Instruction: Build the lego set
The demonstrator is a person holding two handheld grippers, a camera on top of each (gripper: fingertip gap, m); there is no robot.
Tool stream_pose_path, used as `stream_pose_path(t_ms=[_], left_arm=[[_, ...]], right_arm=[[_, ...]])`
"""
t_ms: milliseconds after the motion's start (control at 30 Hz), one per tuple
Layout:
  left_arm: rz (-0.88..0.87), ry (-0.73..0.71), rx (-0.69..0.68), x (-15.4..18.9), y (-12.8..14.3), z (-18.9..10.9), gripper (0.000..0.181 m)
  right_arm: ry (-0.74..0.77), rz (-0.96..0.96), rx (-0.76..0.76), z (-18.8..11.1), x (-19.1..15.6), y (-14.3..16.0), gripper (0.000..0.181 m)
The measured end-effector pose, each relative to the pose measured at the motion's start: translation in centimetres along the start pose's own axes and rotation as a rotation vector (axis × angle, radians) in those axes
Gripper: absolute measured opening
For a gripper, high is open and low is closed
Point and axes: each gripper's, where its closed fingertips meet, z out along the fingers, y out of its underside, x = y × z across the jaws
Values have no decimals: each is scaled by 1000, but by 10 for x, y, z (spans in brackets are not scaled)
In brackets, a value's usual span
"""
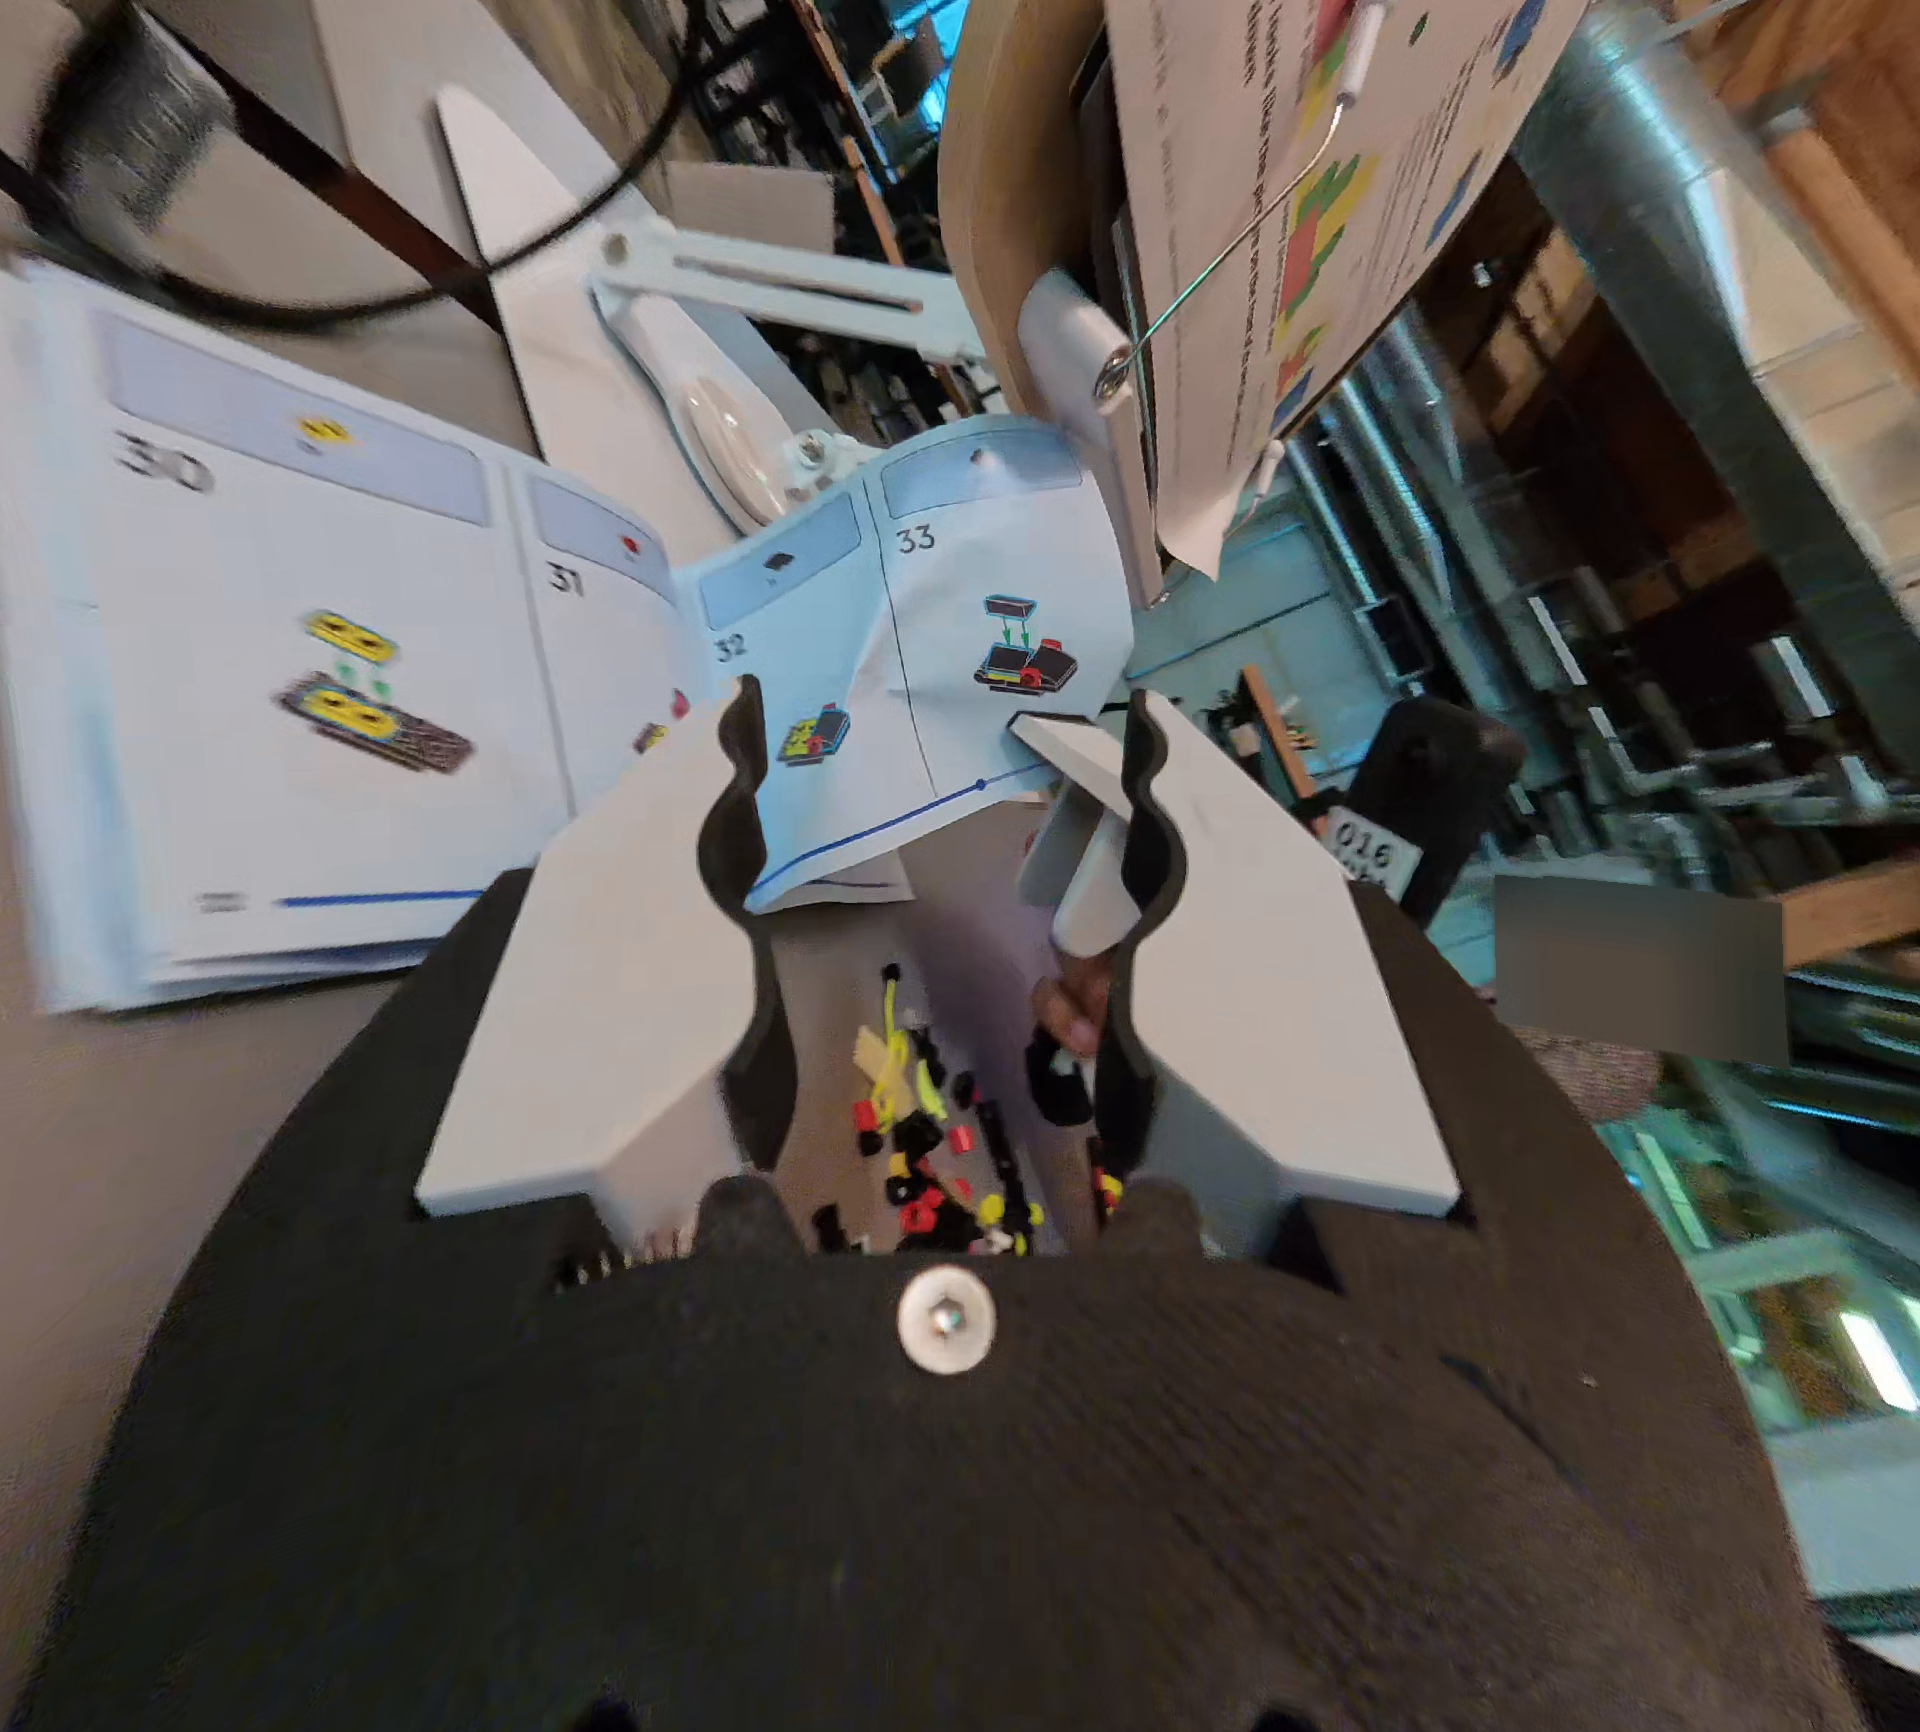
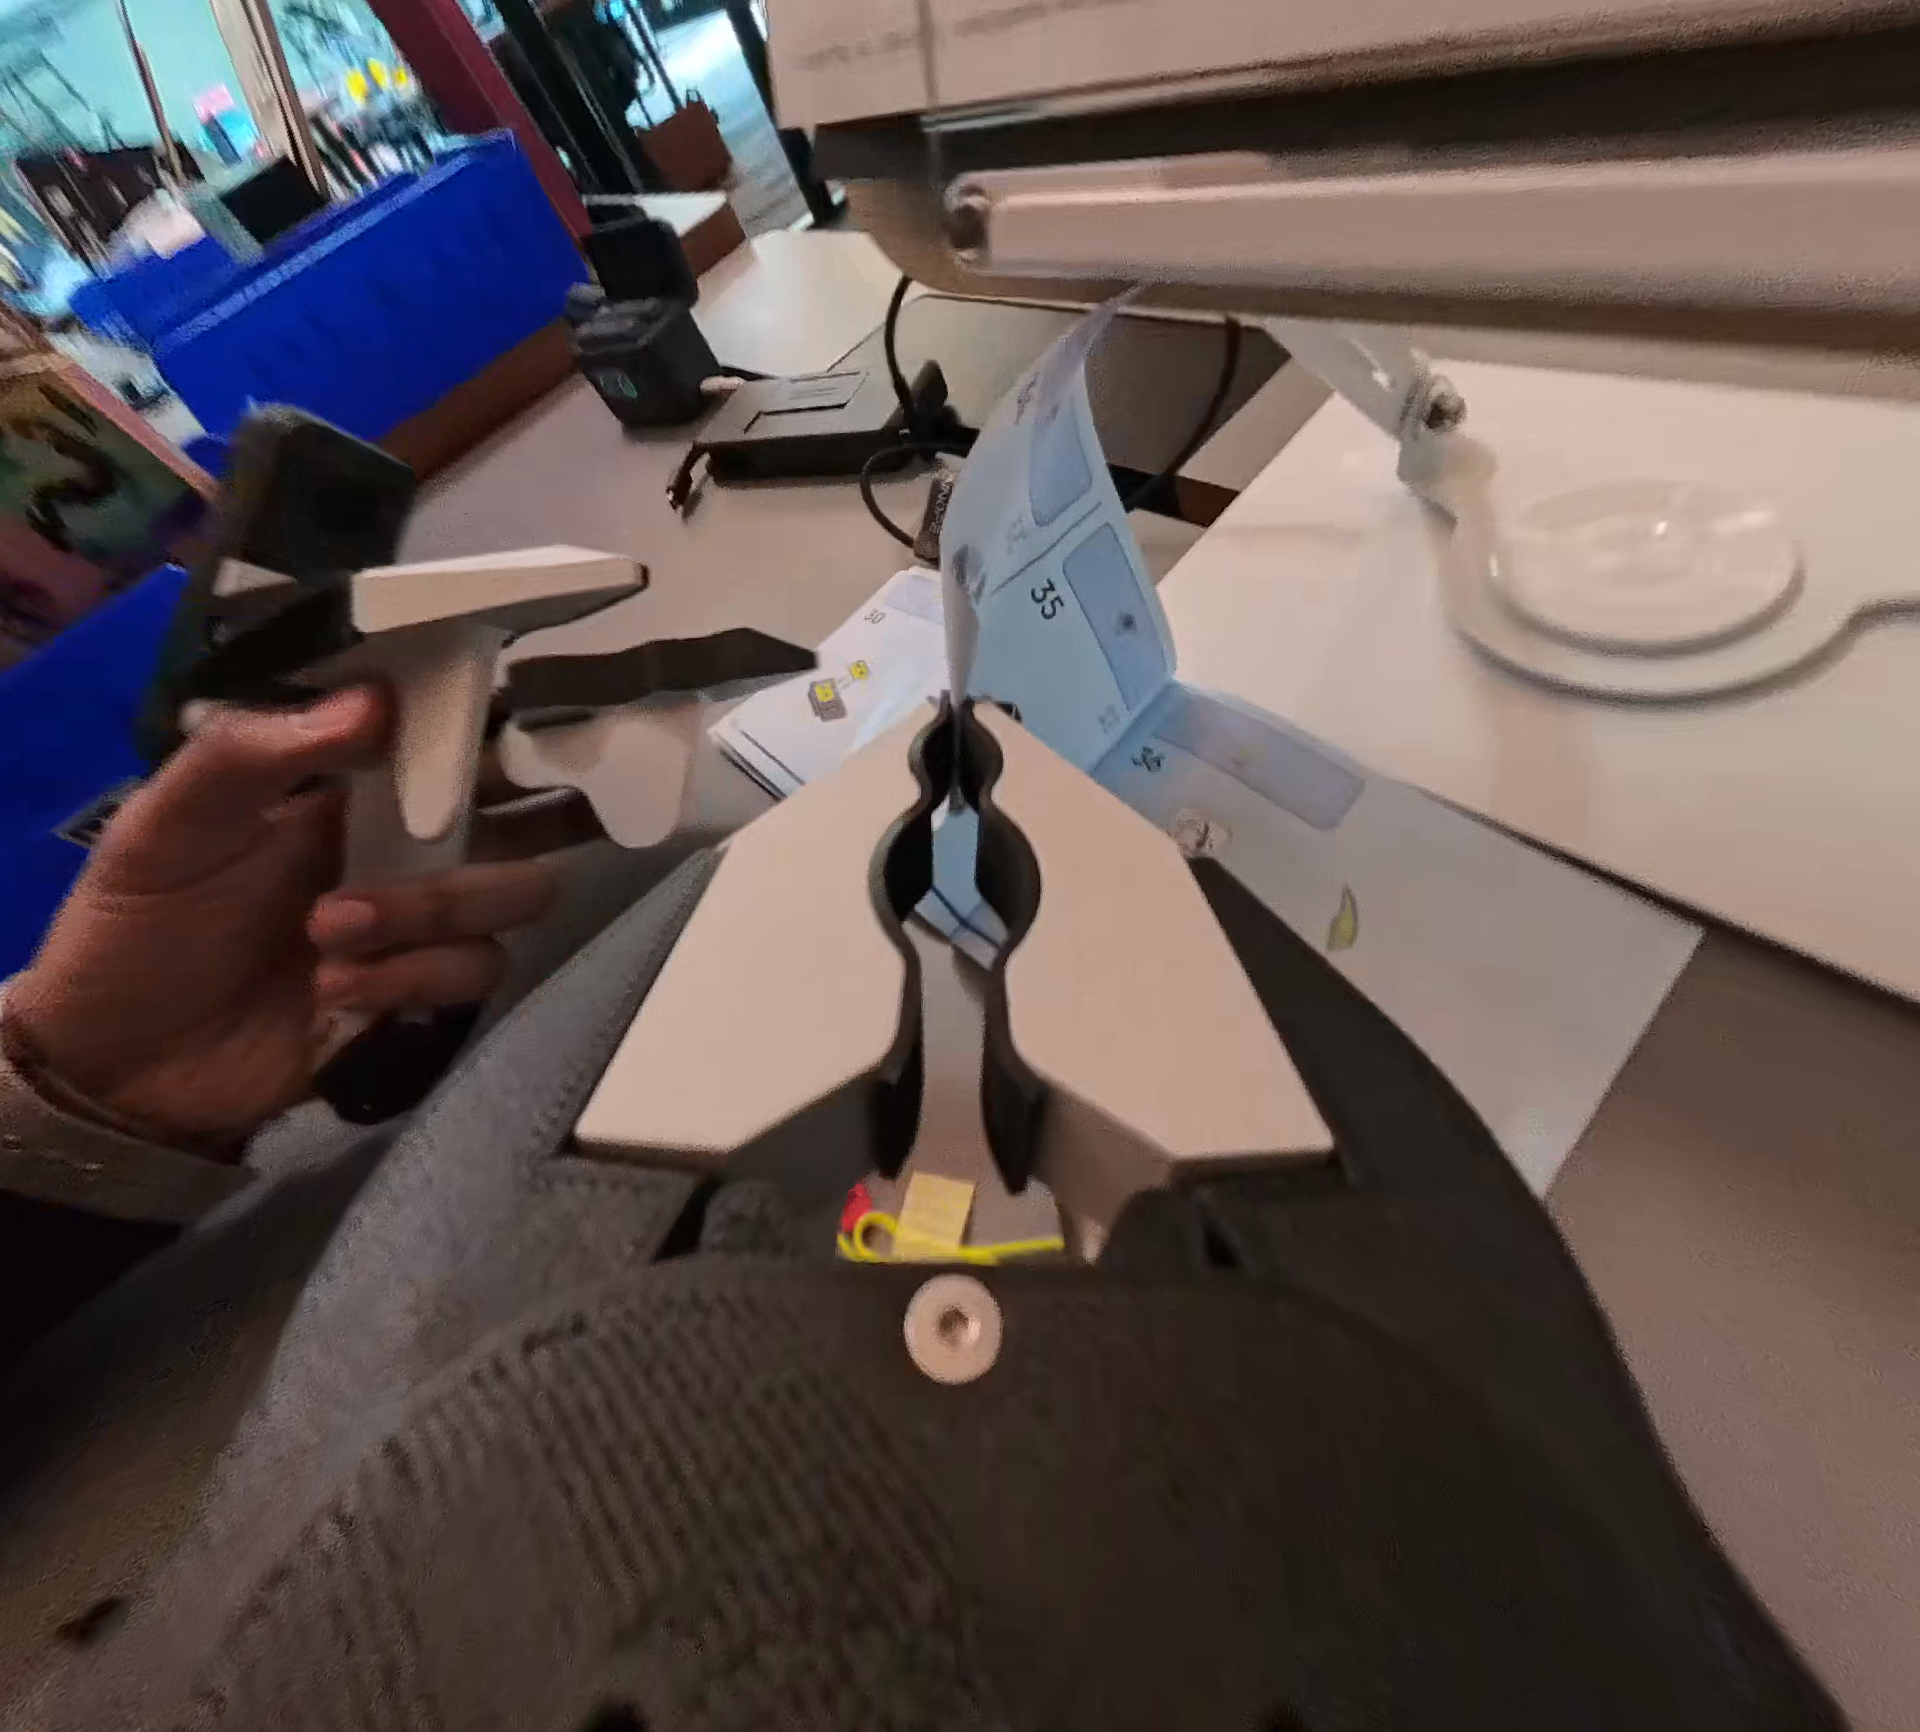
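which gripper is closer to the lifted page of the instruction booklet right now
Right. The right gripper is shut on the lifted page, pinching its edge. The left gripper is open and apart from it, off to the side, gripping nothing.

Each gripper has two broad, flat, pale grey fingers, angular in outline and tapering toward the tips, with wavy black rubbery pads lining their inner edges. On the left gripper (image 1: 940,726) the fingers (image 1: 613,986) rise from a matte black, coarsely textured base; a single silver hex-socket screw (image 1: 945,1319) sits just behind them, centred. The right gripper (image 2: 956,726) is built alike (same screw (image 2: 952,1321), same black mount). A light-coloured cuff (image 2: 62,1132) shows at the wrist of the hand (image 2: 208,893), left of the right fingers.
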Motion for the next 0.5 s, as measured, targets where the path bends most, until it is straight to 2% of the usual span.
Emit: stream_pose_path(t_ms=[133, 300, 433, 500], left_arm=[[81, -78, 64, -6, -17, -29, 69], [69, -129, 103, -22, -28, -54, 69], [101, -206, 86, -42, -32, -63, 69], [112, -229, 70, -46, -32, -64, 68]], right_arm=[[-40, -164, -70, 32, -35, -3, 6], [-94, -245, -236, 76, -72, 27, 17], [-133, -225, -293, 73, -79, 42, 21], [-84, -261, -237, 59, -69, 32, 19]])
